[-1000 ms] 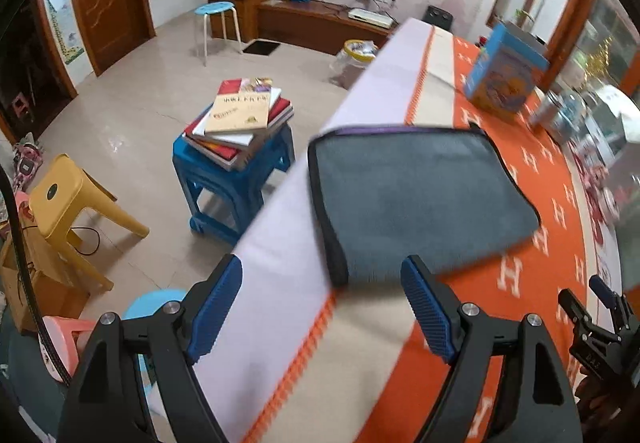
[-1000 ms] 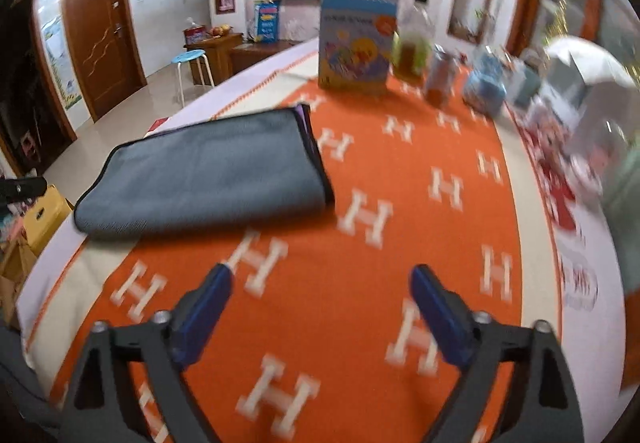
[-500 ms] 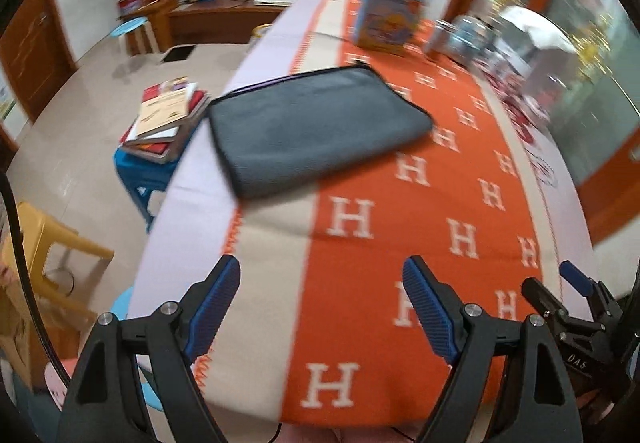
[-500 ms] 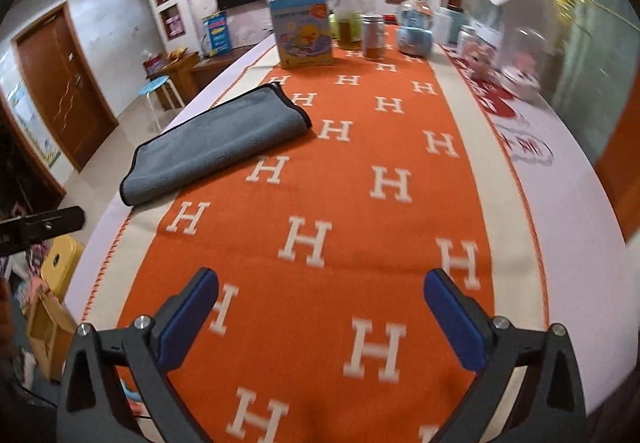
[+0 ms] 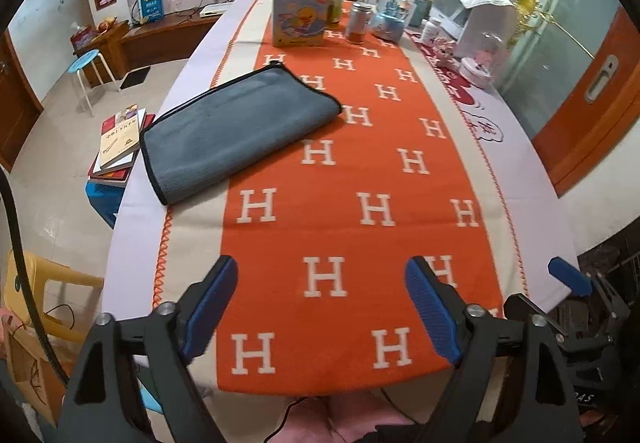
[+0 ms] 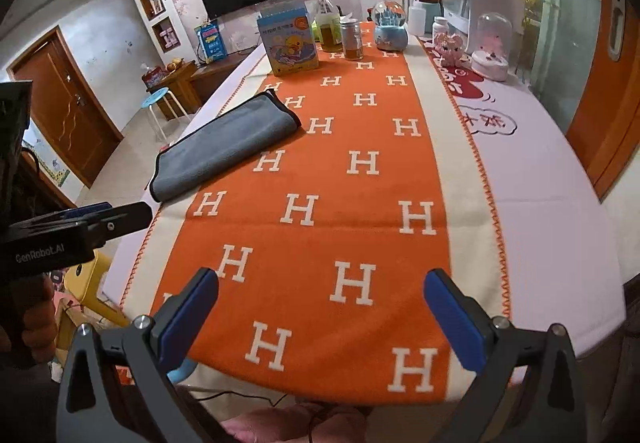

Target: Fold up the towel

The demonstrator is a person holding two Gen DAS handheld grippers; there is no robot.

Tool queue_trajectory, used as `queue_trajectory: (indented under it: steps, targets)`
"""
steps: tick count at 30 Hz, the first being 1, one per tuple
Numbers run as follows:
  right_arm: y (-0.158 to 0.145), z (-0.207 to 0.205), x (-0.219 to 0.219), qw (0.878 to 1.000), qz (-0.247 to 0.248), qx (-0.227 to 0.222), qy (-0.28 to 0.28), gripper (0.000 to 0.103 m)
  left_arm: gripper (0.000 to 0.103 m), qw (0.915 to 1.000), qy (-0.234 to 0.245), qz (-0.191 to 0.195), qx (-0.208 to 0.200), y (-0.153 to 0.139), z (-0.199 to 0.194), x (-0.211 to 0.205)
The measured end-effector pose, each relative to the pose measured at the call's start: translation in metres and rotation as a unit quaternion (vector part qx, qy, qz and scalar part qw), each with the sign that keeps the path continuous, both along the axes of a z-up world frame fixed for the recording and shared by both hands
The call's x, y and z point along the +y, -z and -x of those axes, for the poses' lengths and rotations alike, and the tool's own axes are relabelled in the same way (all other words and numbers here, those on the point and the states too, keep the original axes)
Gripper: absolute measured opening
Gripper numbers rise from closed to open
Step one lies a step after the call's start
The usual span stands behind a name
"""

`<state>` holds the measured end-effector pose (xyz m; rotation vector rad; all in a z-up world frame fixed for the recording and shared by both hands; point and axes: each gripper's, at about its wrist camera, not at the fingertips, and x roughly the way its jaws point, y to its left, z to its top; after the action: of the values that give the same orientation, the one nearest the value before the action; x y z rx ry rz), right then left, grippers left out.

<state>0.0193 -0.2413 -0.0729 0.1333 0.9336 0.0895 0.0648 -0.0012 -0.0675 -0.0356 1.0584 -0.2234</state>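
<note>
**Both tools pulled back, towel lies folded**

I have drawn both tools back to the near table edge; a second ago the left gripper (image 5: 320, 307) hovered right at the towel (image 5: 236, 135). Now it and the right gripper (image 6: 320, 317) hang spread wide, holding nothing. That reads to me as finished. The grey towel lies doubled, flat, dark-trimmed, at the orange runner's (image 5: 352, 211) left margin.

Left gripper (image 5: 320, 307): black frame, blue ribbed pads (image 5: 430, 313), silver screws, black cable (image 5: 24, 255) at left. Right gripper (image 6: 322, 317): same black frame, blue pads, silver screws. White "GenRobot.AI" marking on left gripper's side; bare-skinned hand (image 6: 34, 331) on its handle.
</note>
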Motion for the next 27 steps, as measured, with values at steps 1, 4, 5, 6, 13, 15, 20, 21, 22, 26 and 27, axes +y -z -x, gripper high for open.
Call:
queue_trajectory:
  steps: [1,4,5,6,13,15,20,21,22,26,27]
  targets:
    - [-0.005,0.002,-0.001,1.0,0.0,0.002,0.0,0.103,0.091,1.0,0.0,0.001,-0.001,-0.003,0.001,-0.001]
    - [-0.018,0.007,-0.007,1.0,-0.014,0.02,0.005,0.103,0.094,0.9997,-0.005,-0.002,-0.022,-0.023,0.012,-0.005]
    - [-0.021,0.01,-0.01,1.0,-0.02,0.023,0.008,0.103,0.097,0.9996,-0.006,-0.004,-0.026,-0.026,0.013,-0.005]
    - [-0.024,0.012,-0.012,0.999,-0.023,0.025,0.01,0.103,0.1,0.9994,-0.008,-0.004,-0.034,-0.033,0.016,-0.006]
    - [-0.052,0.032,-0.021,0.999,-0.027,0.025,0.036,0.103,0.102,0.9978,-0.017,0.003,-0.064,-0.063,0.036,-0.006]
    - [-0.058,0.037,-0.022,0.998,-0.03,0.014,0.045,0.103,0.102,0.9966,-0.025,0.001,-0.078,-0.07,0.043,-0.007]
    - [-0.067,0.045,-0.014,0.998,-0.026,-0.016,0.047,0.103,0.102,0.9936,-0.049,-0.015,-0.1,-0.075,0.051,-0.008]
    - [-0.068,0.046,-0.012,0.999,-0.022,-0.021,0.045,0.103,0.102,0.9929,-0.053,-0.017,-0.105,-0.076,0.053,-0.008]
    - [-0.069,0.044,-0.011,0.999,-0.021,-0.023,0.044,0.103,0.102,0.9923,-0.056,-0.021,-0.109,-0.076,0.054,-0.008]
    - [-0.068,0.042,-0.007,0.999,-0.014,-0.025,0.042,0.103,0.102,0.9895,-0.064,-0.042,-0.122,-0.077,0.057,-0.01]
    - [-0.068,0.041,-0.007,0.999,-0.013,-0.023,0.042,0.103,0.102,0.9889,-0.067,-0.044,-0.125,-0.077,0.058,-0.01]
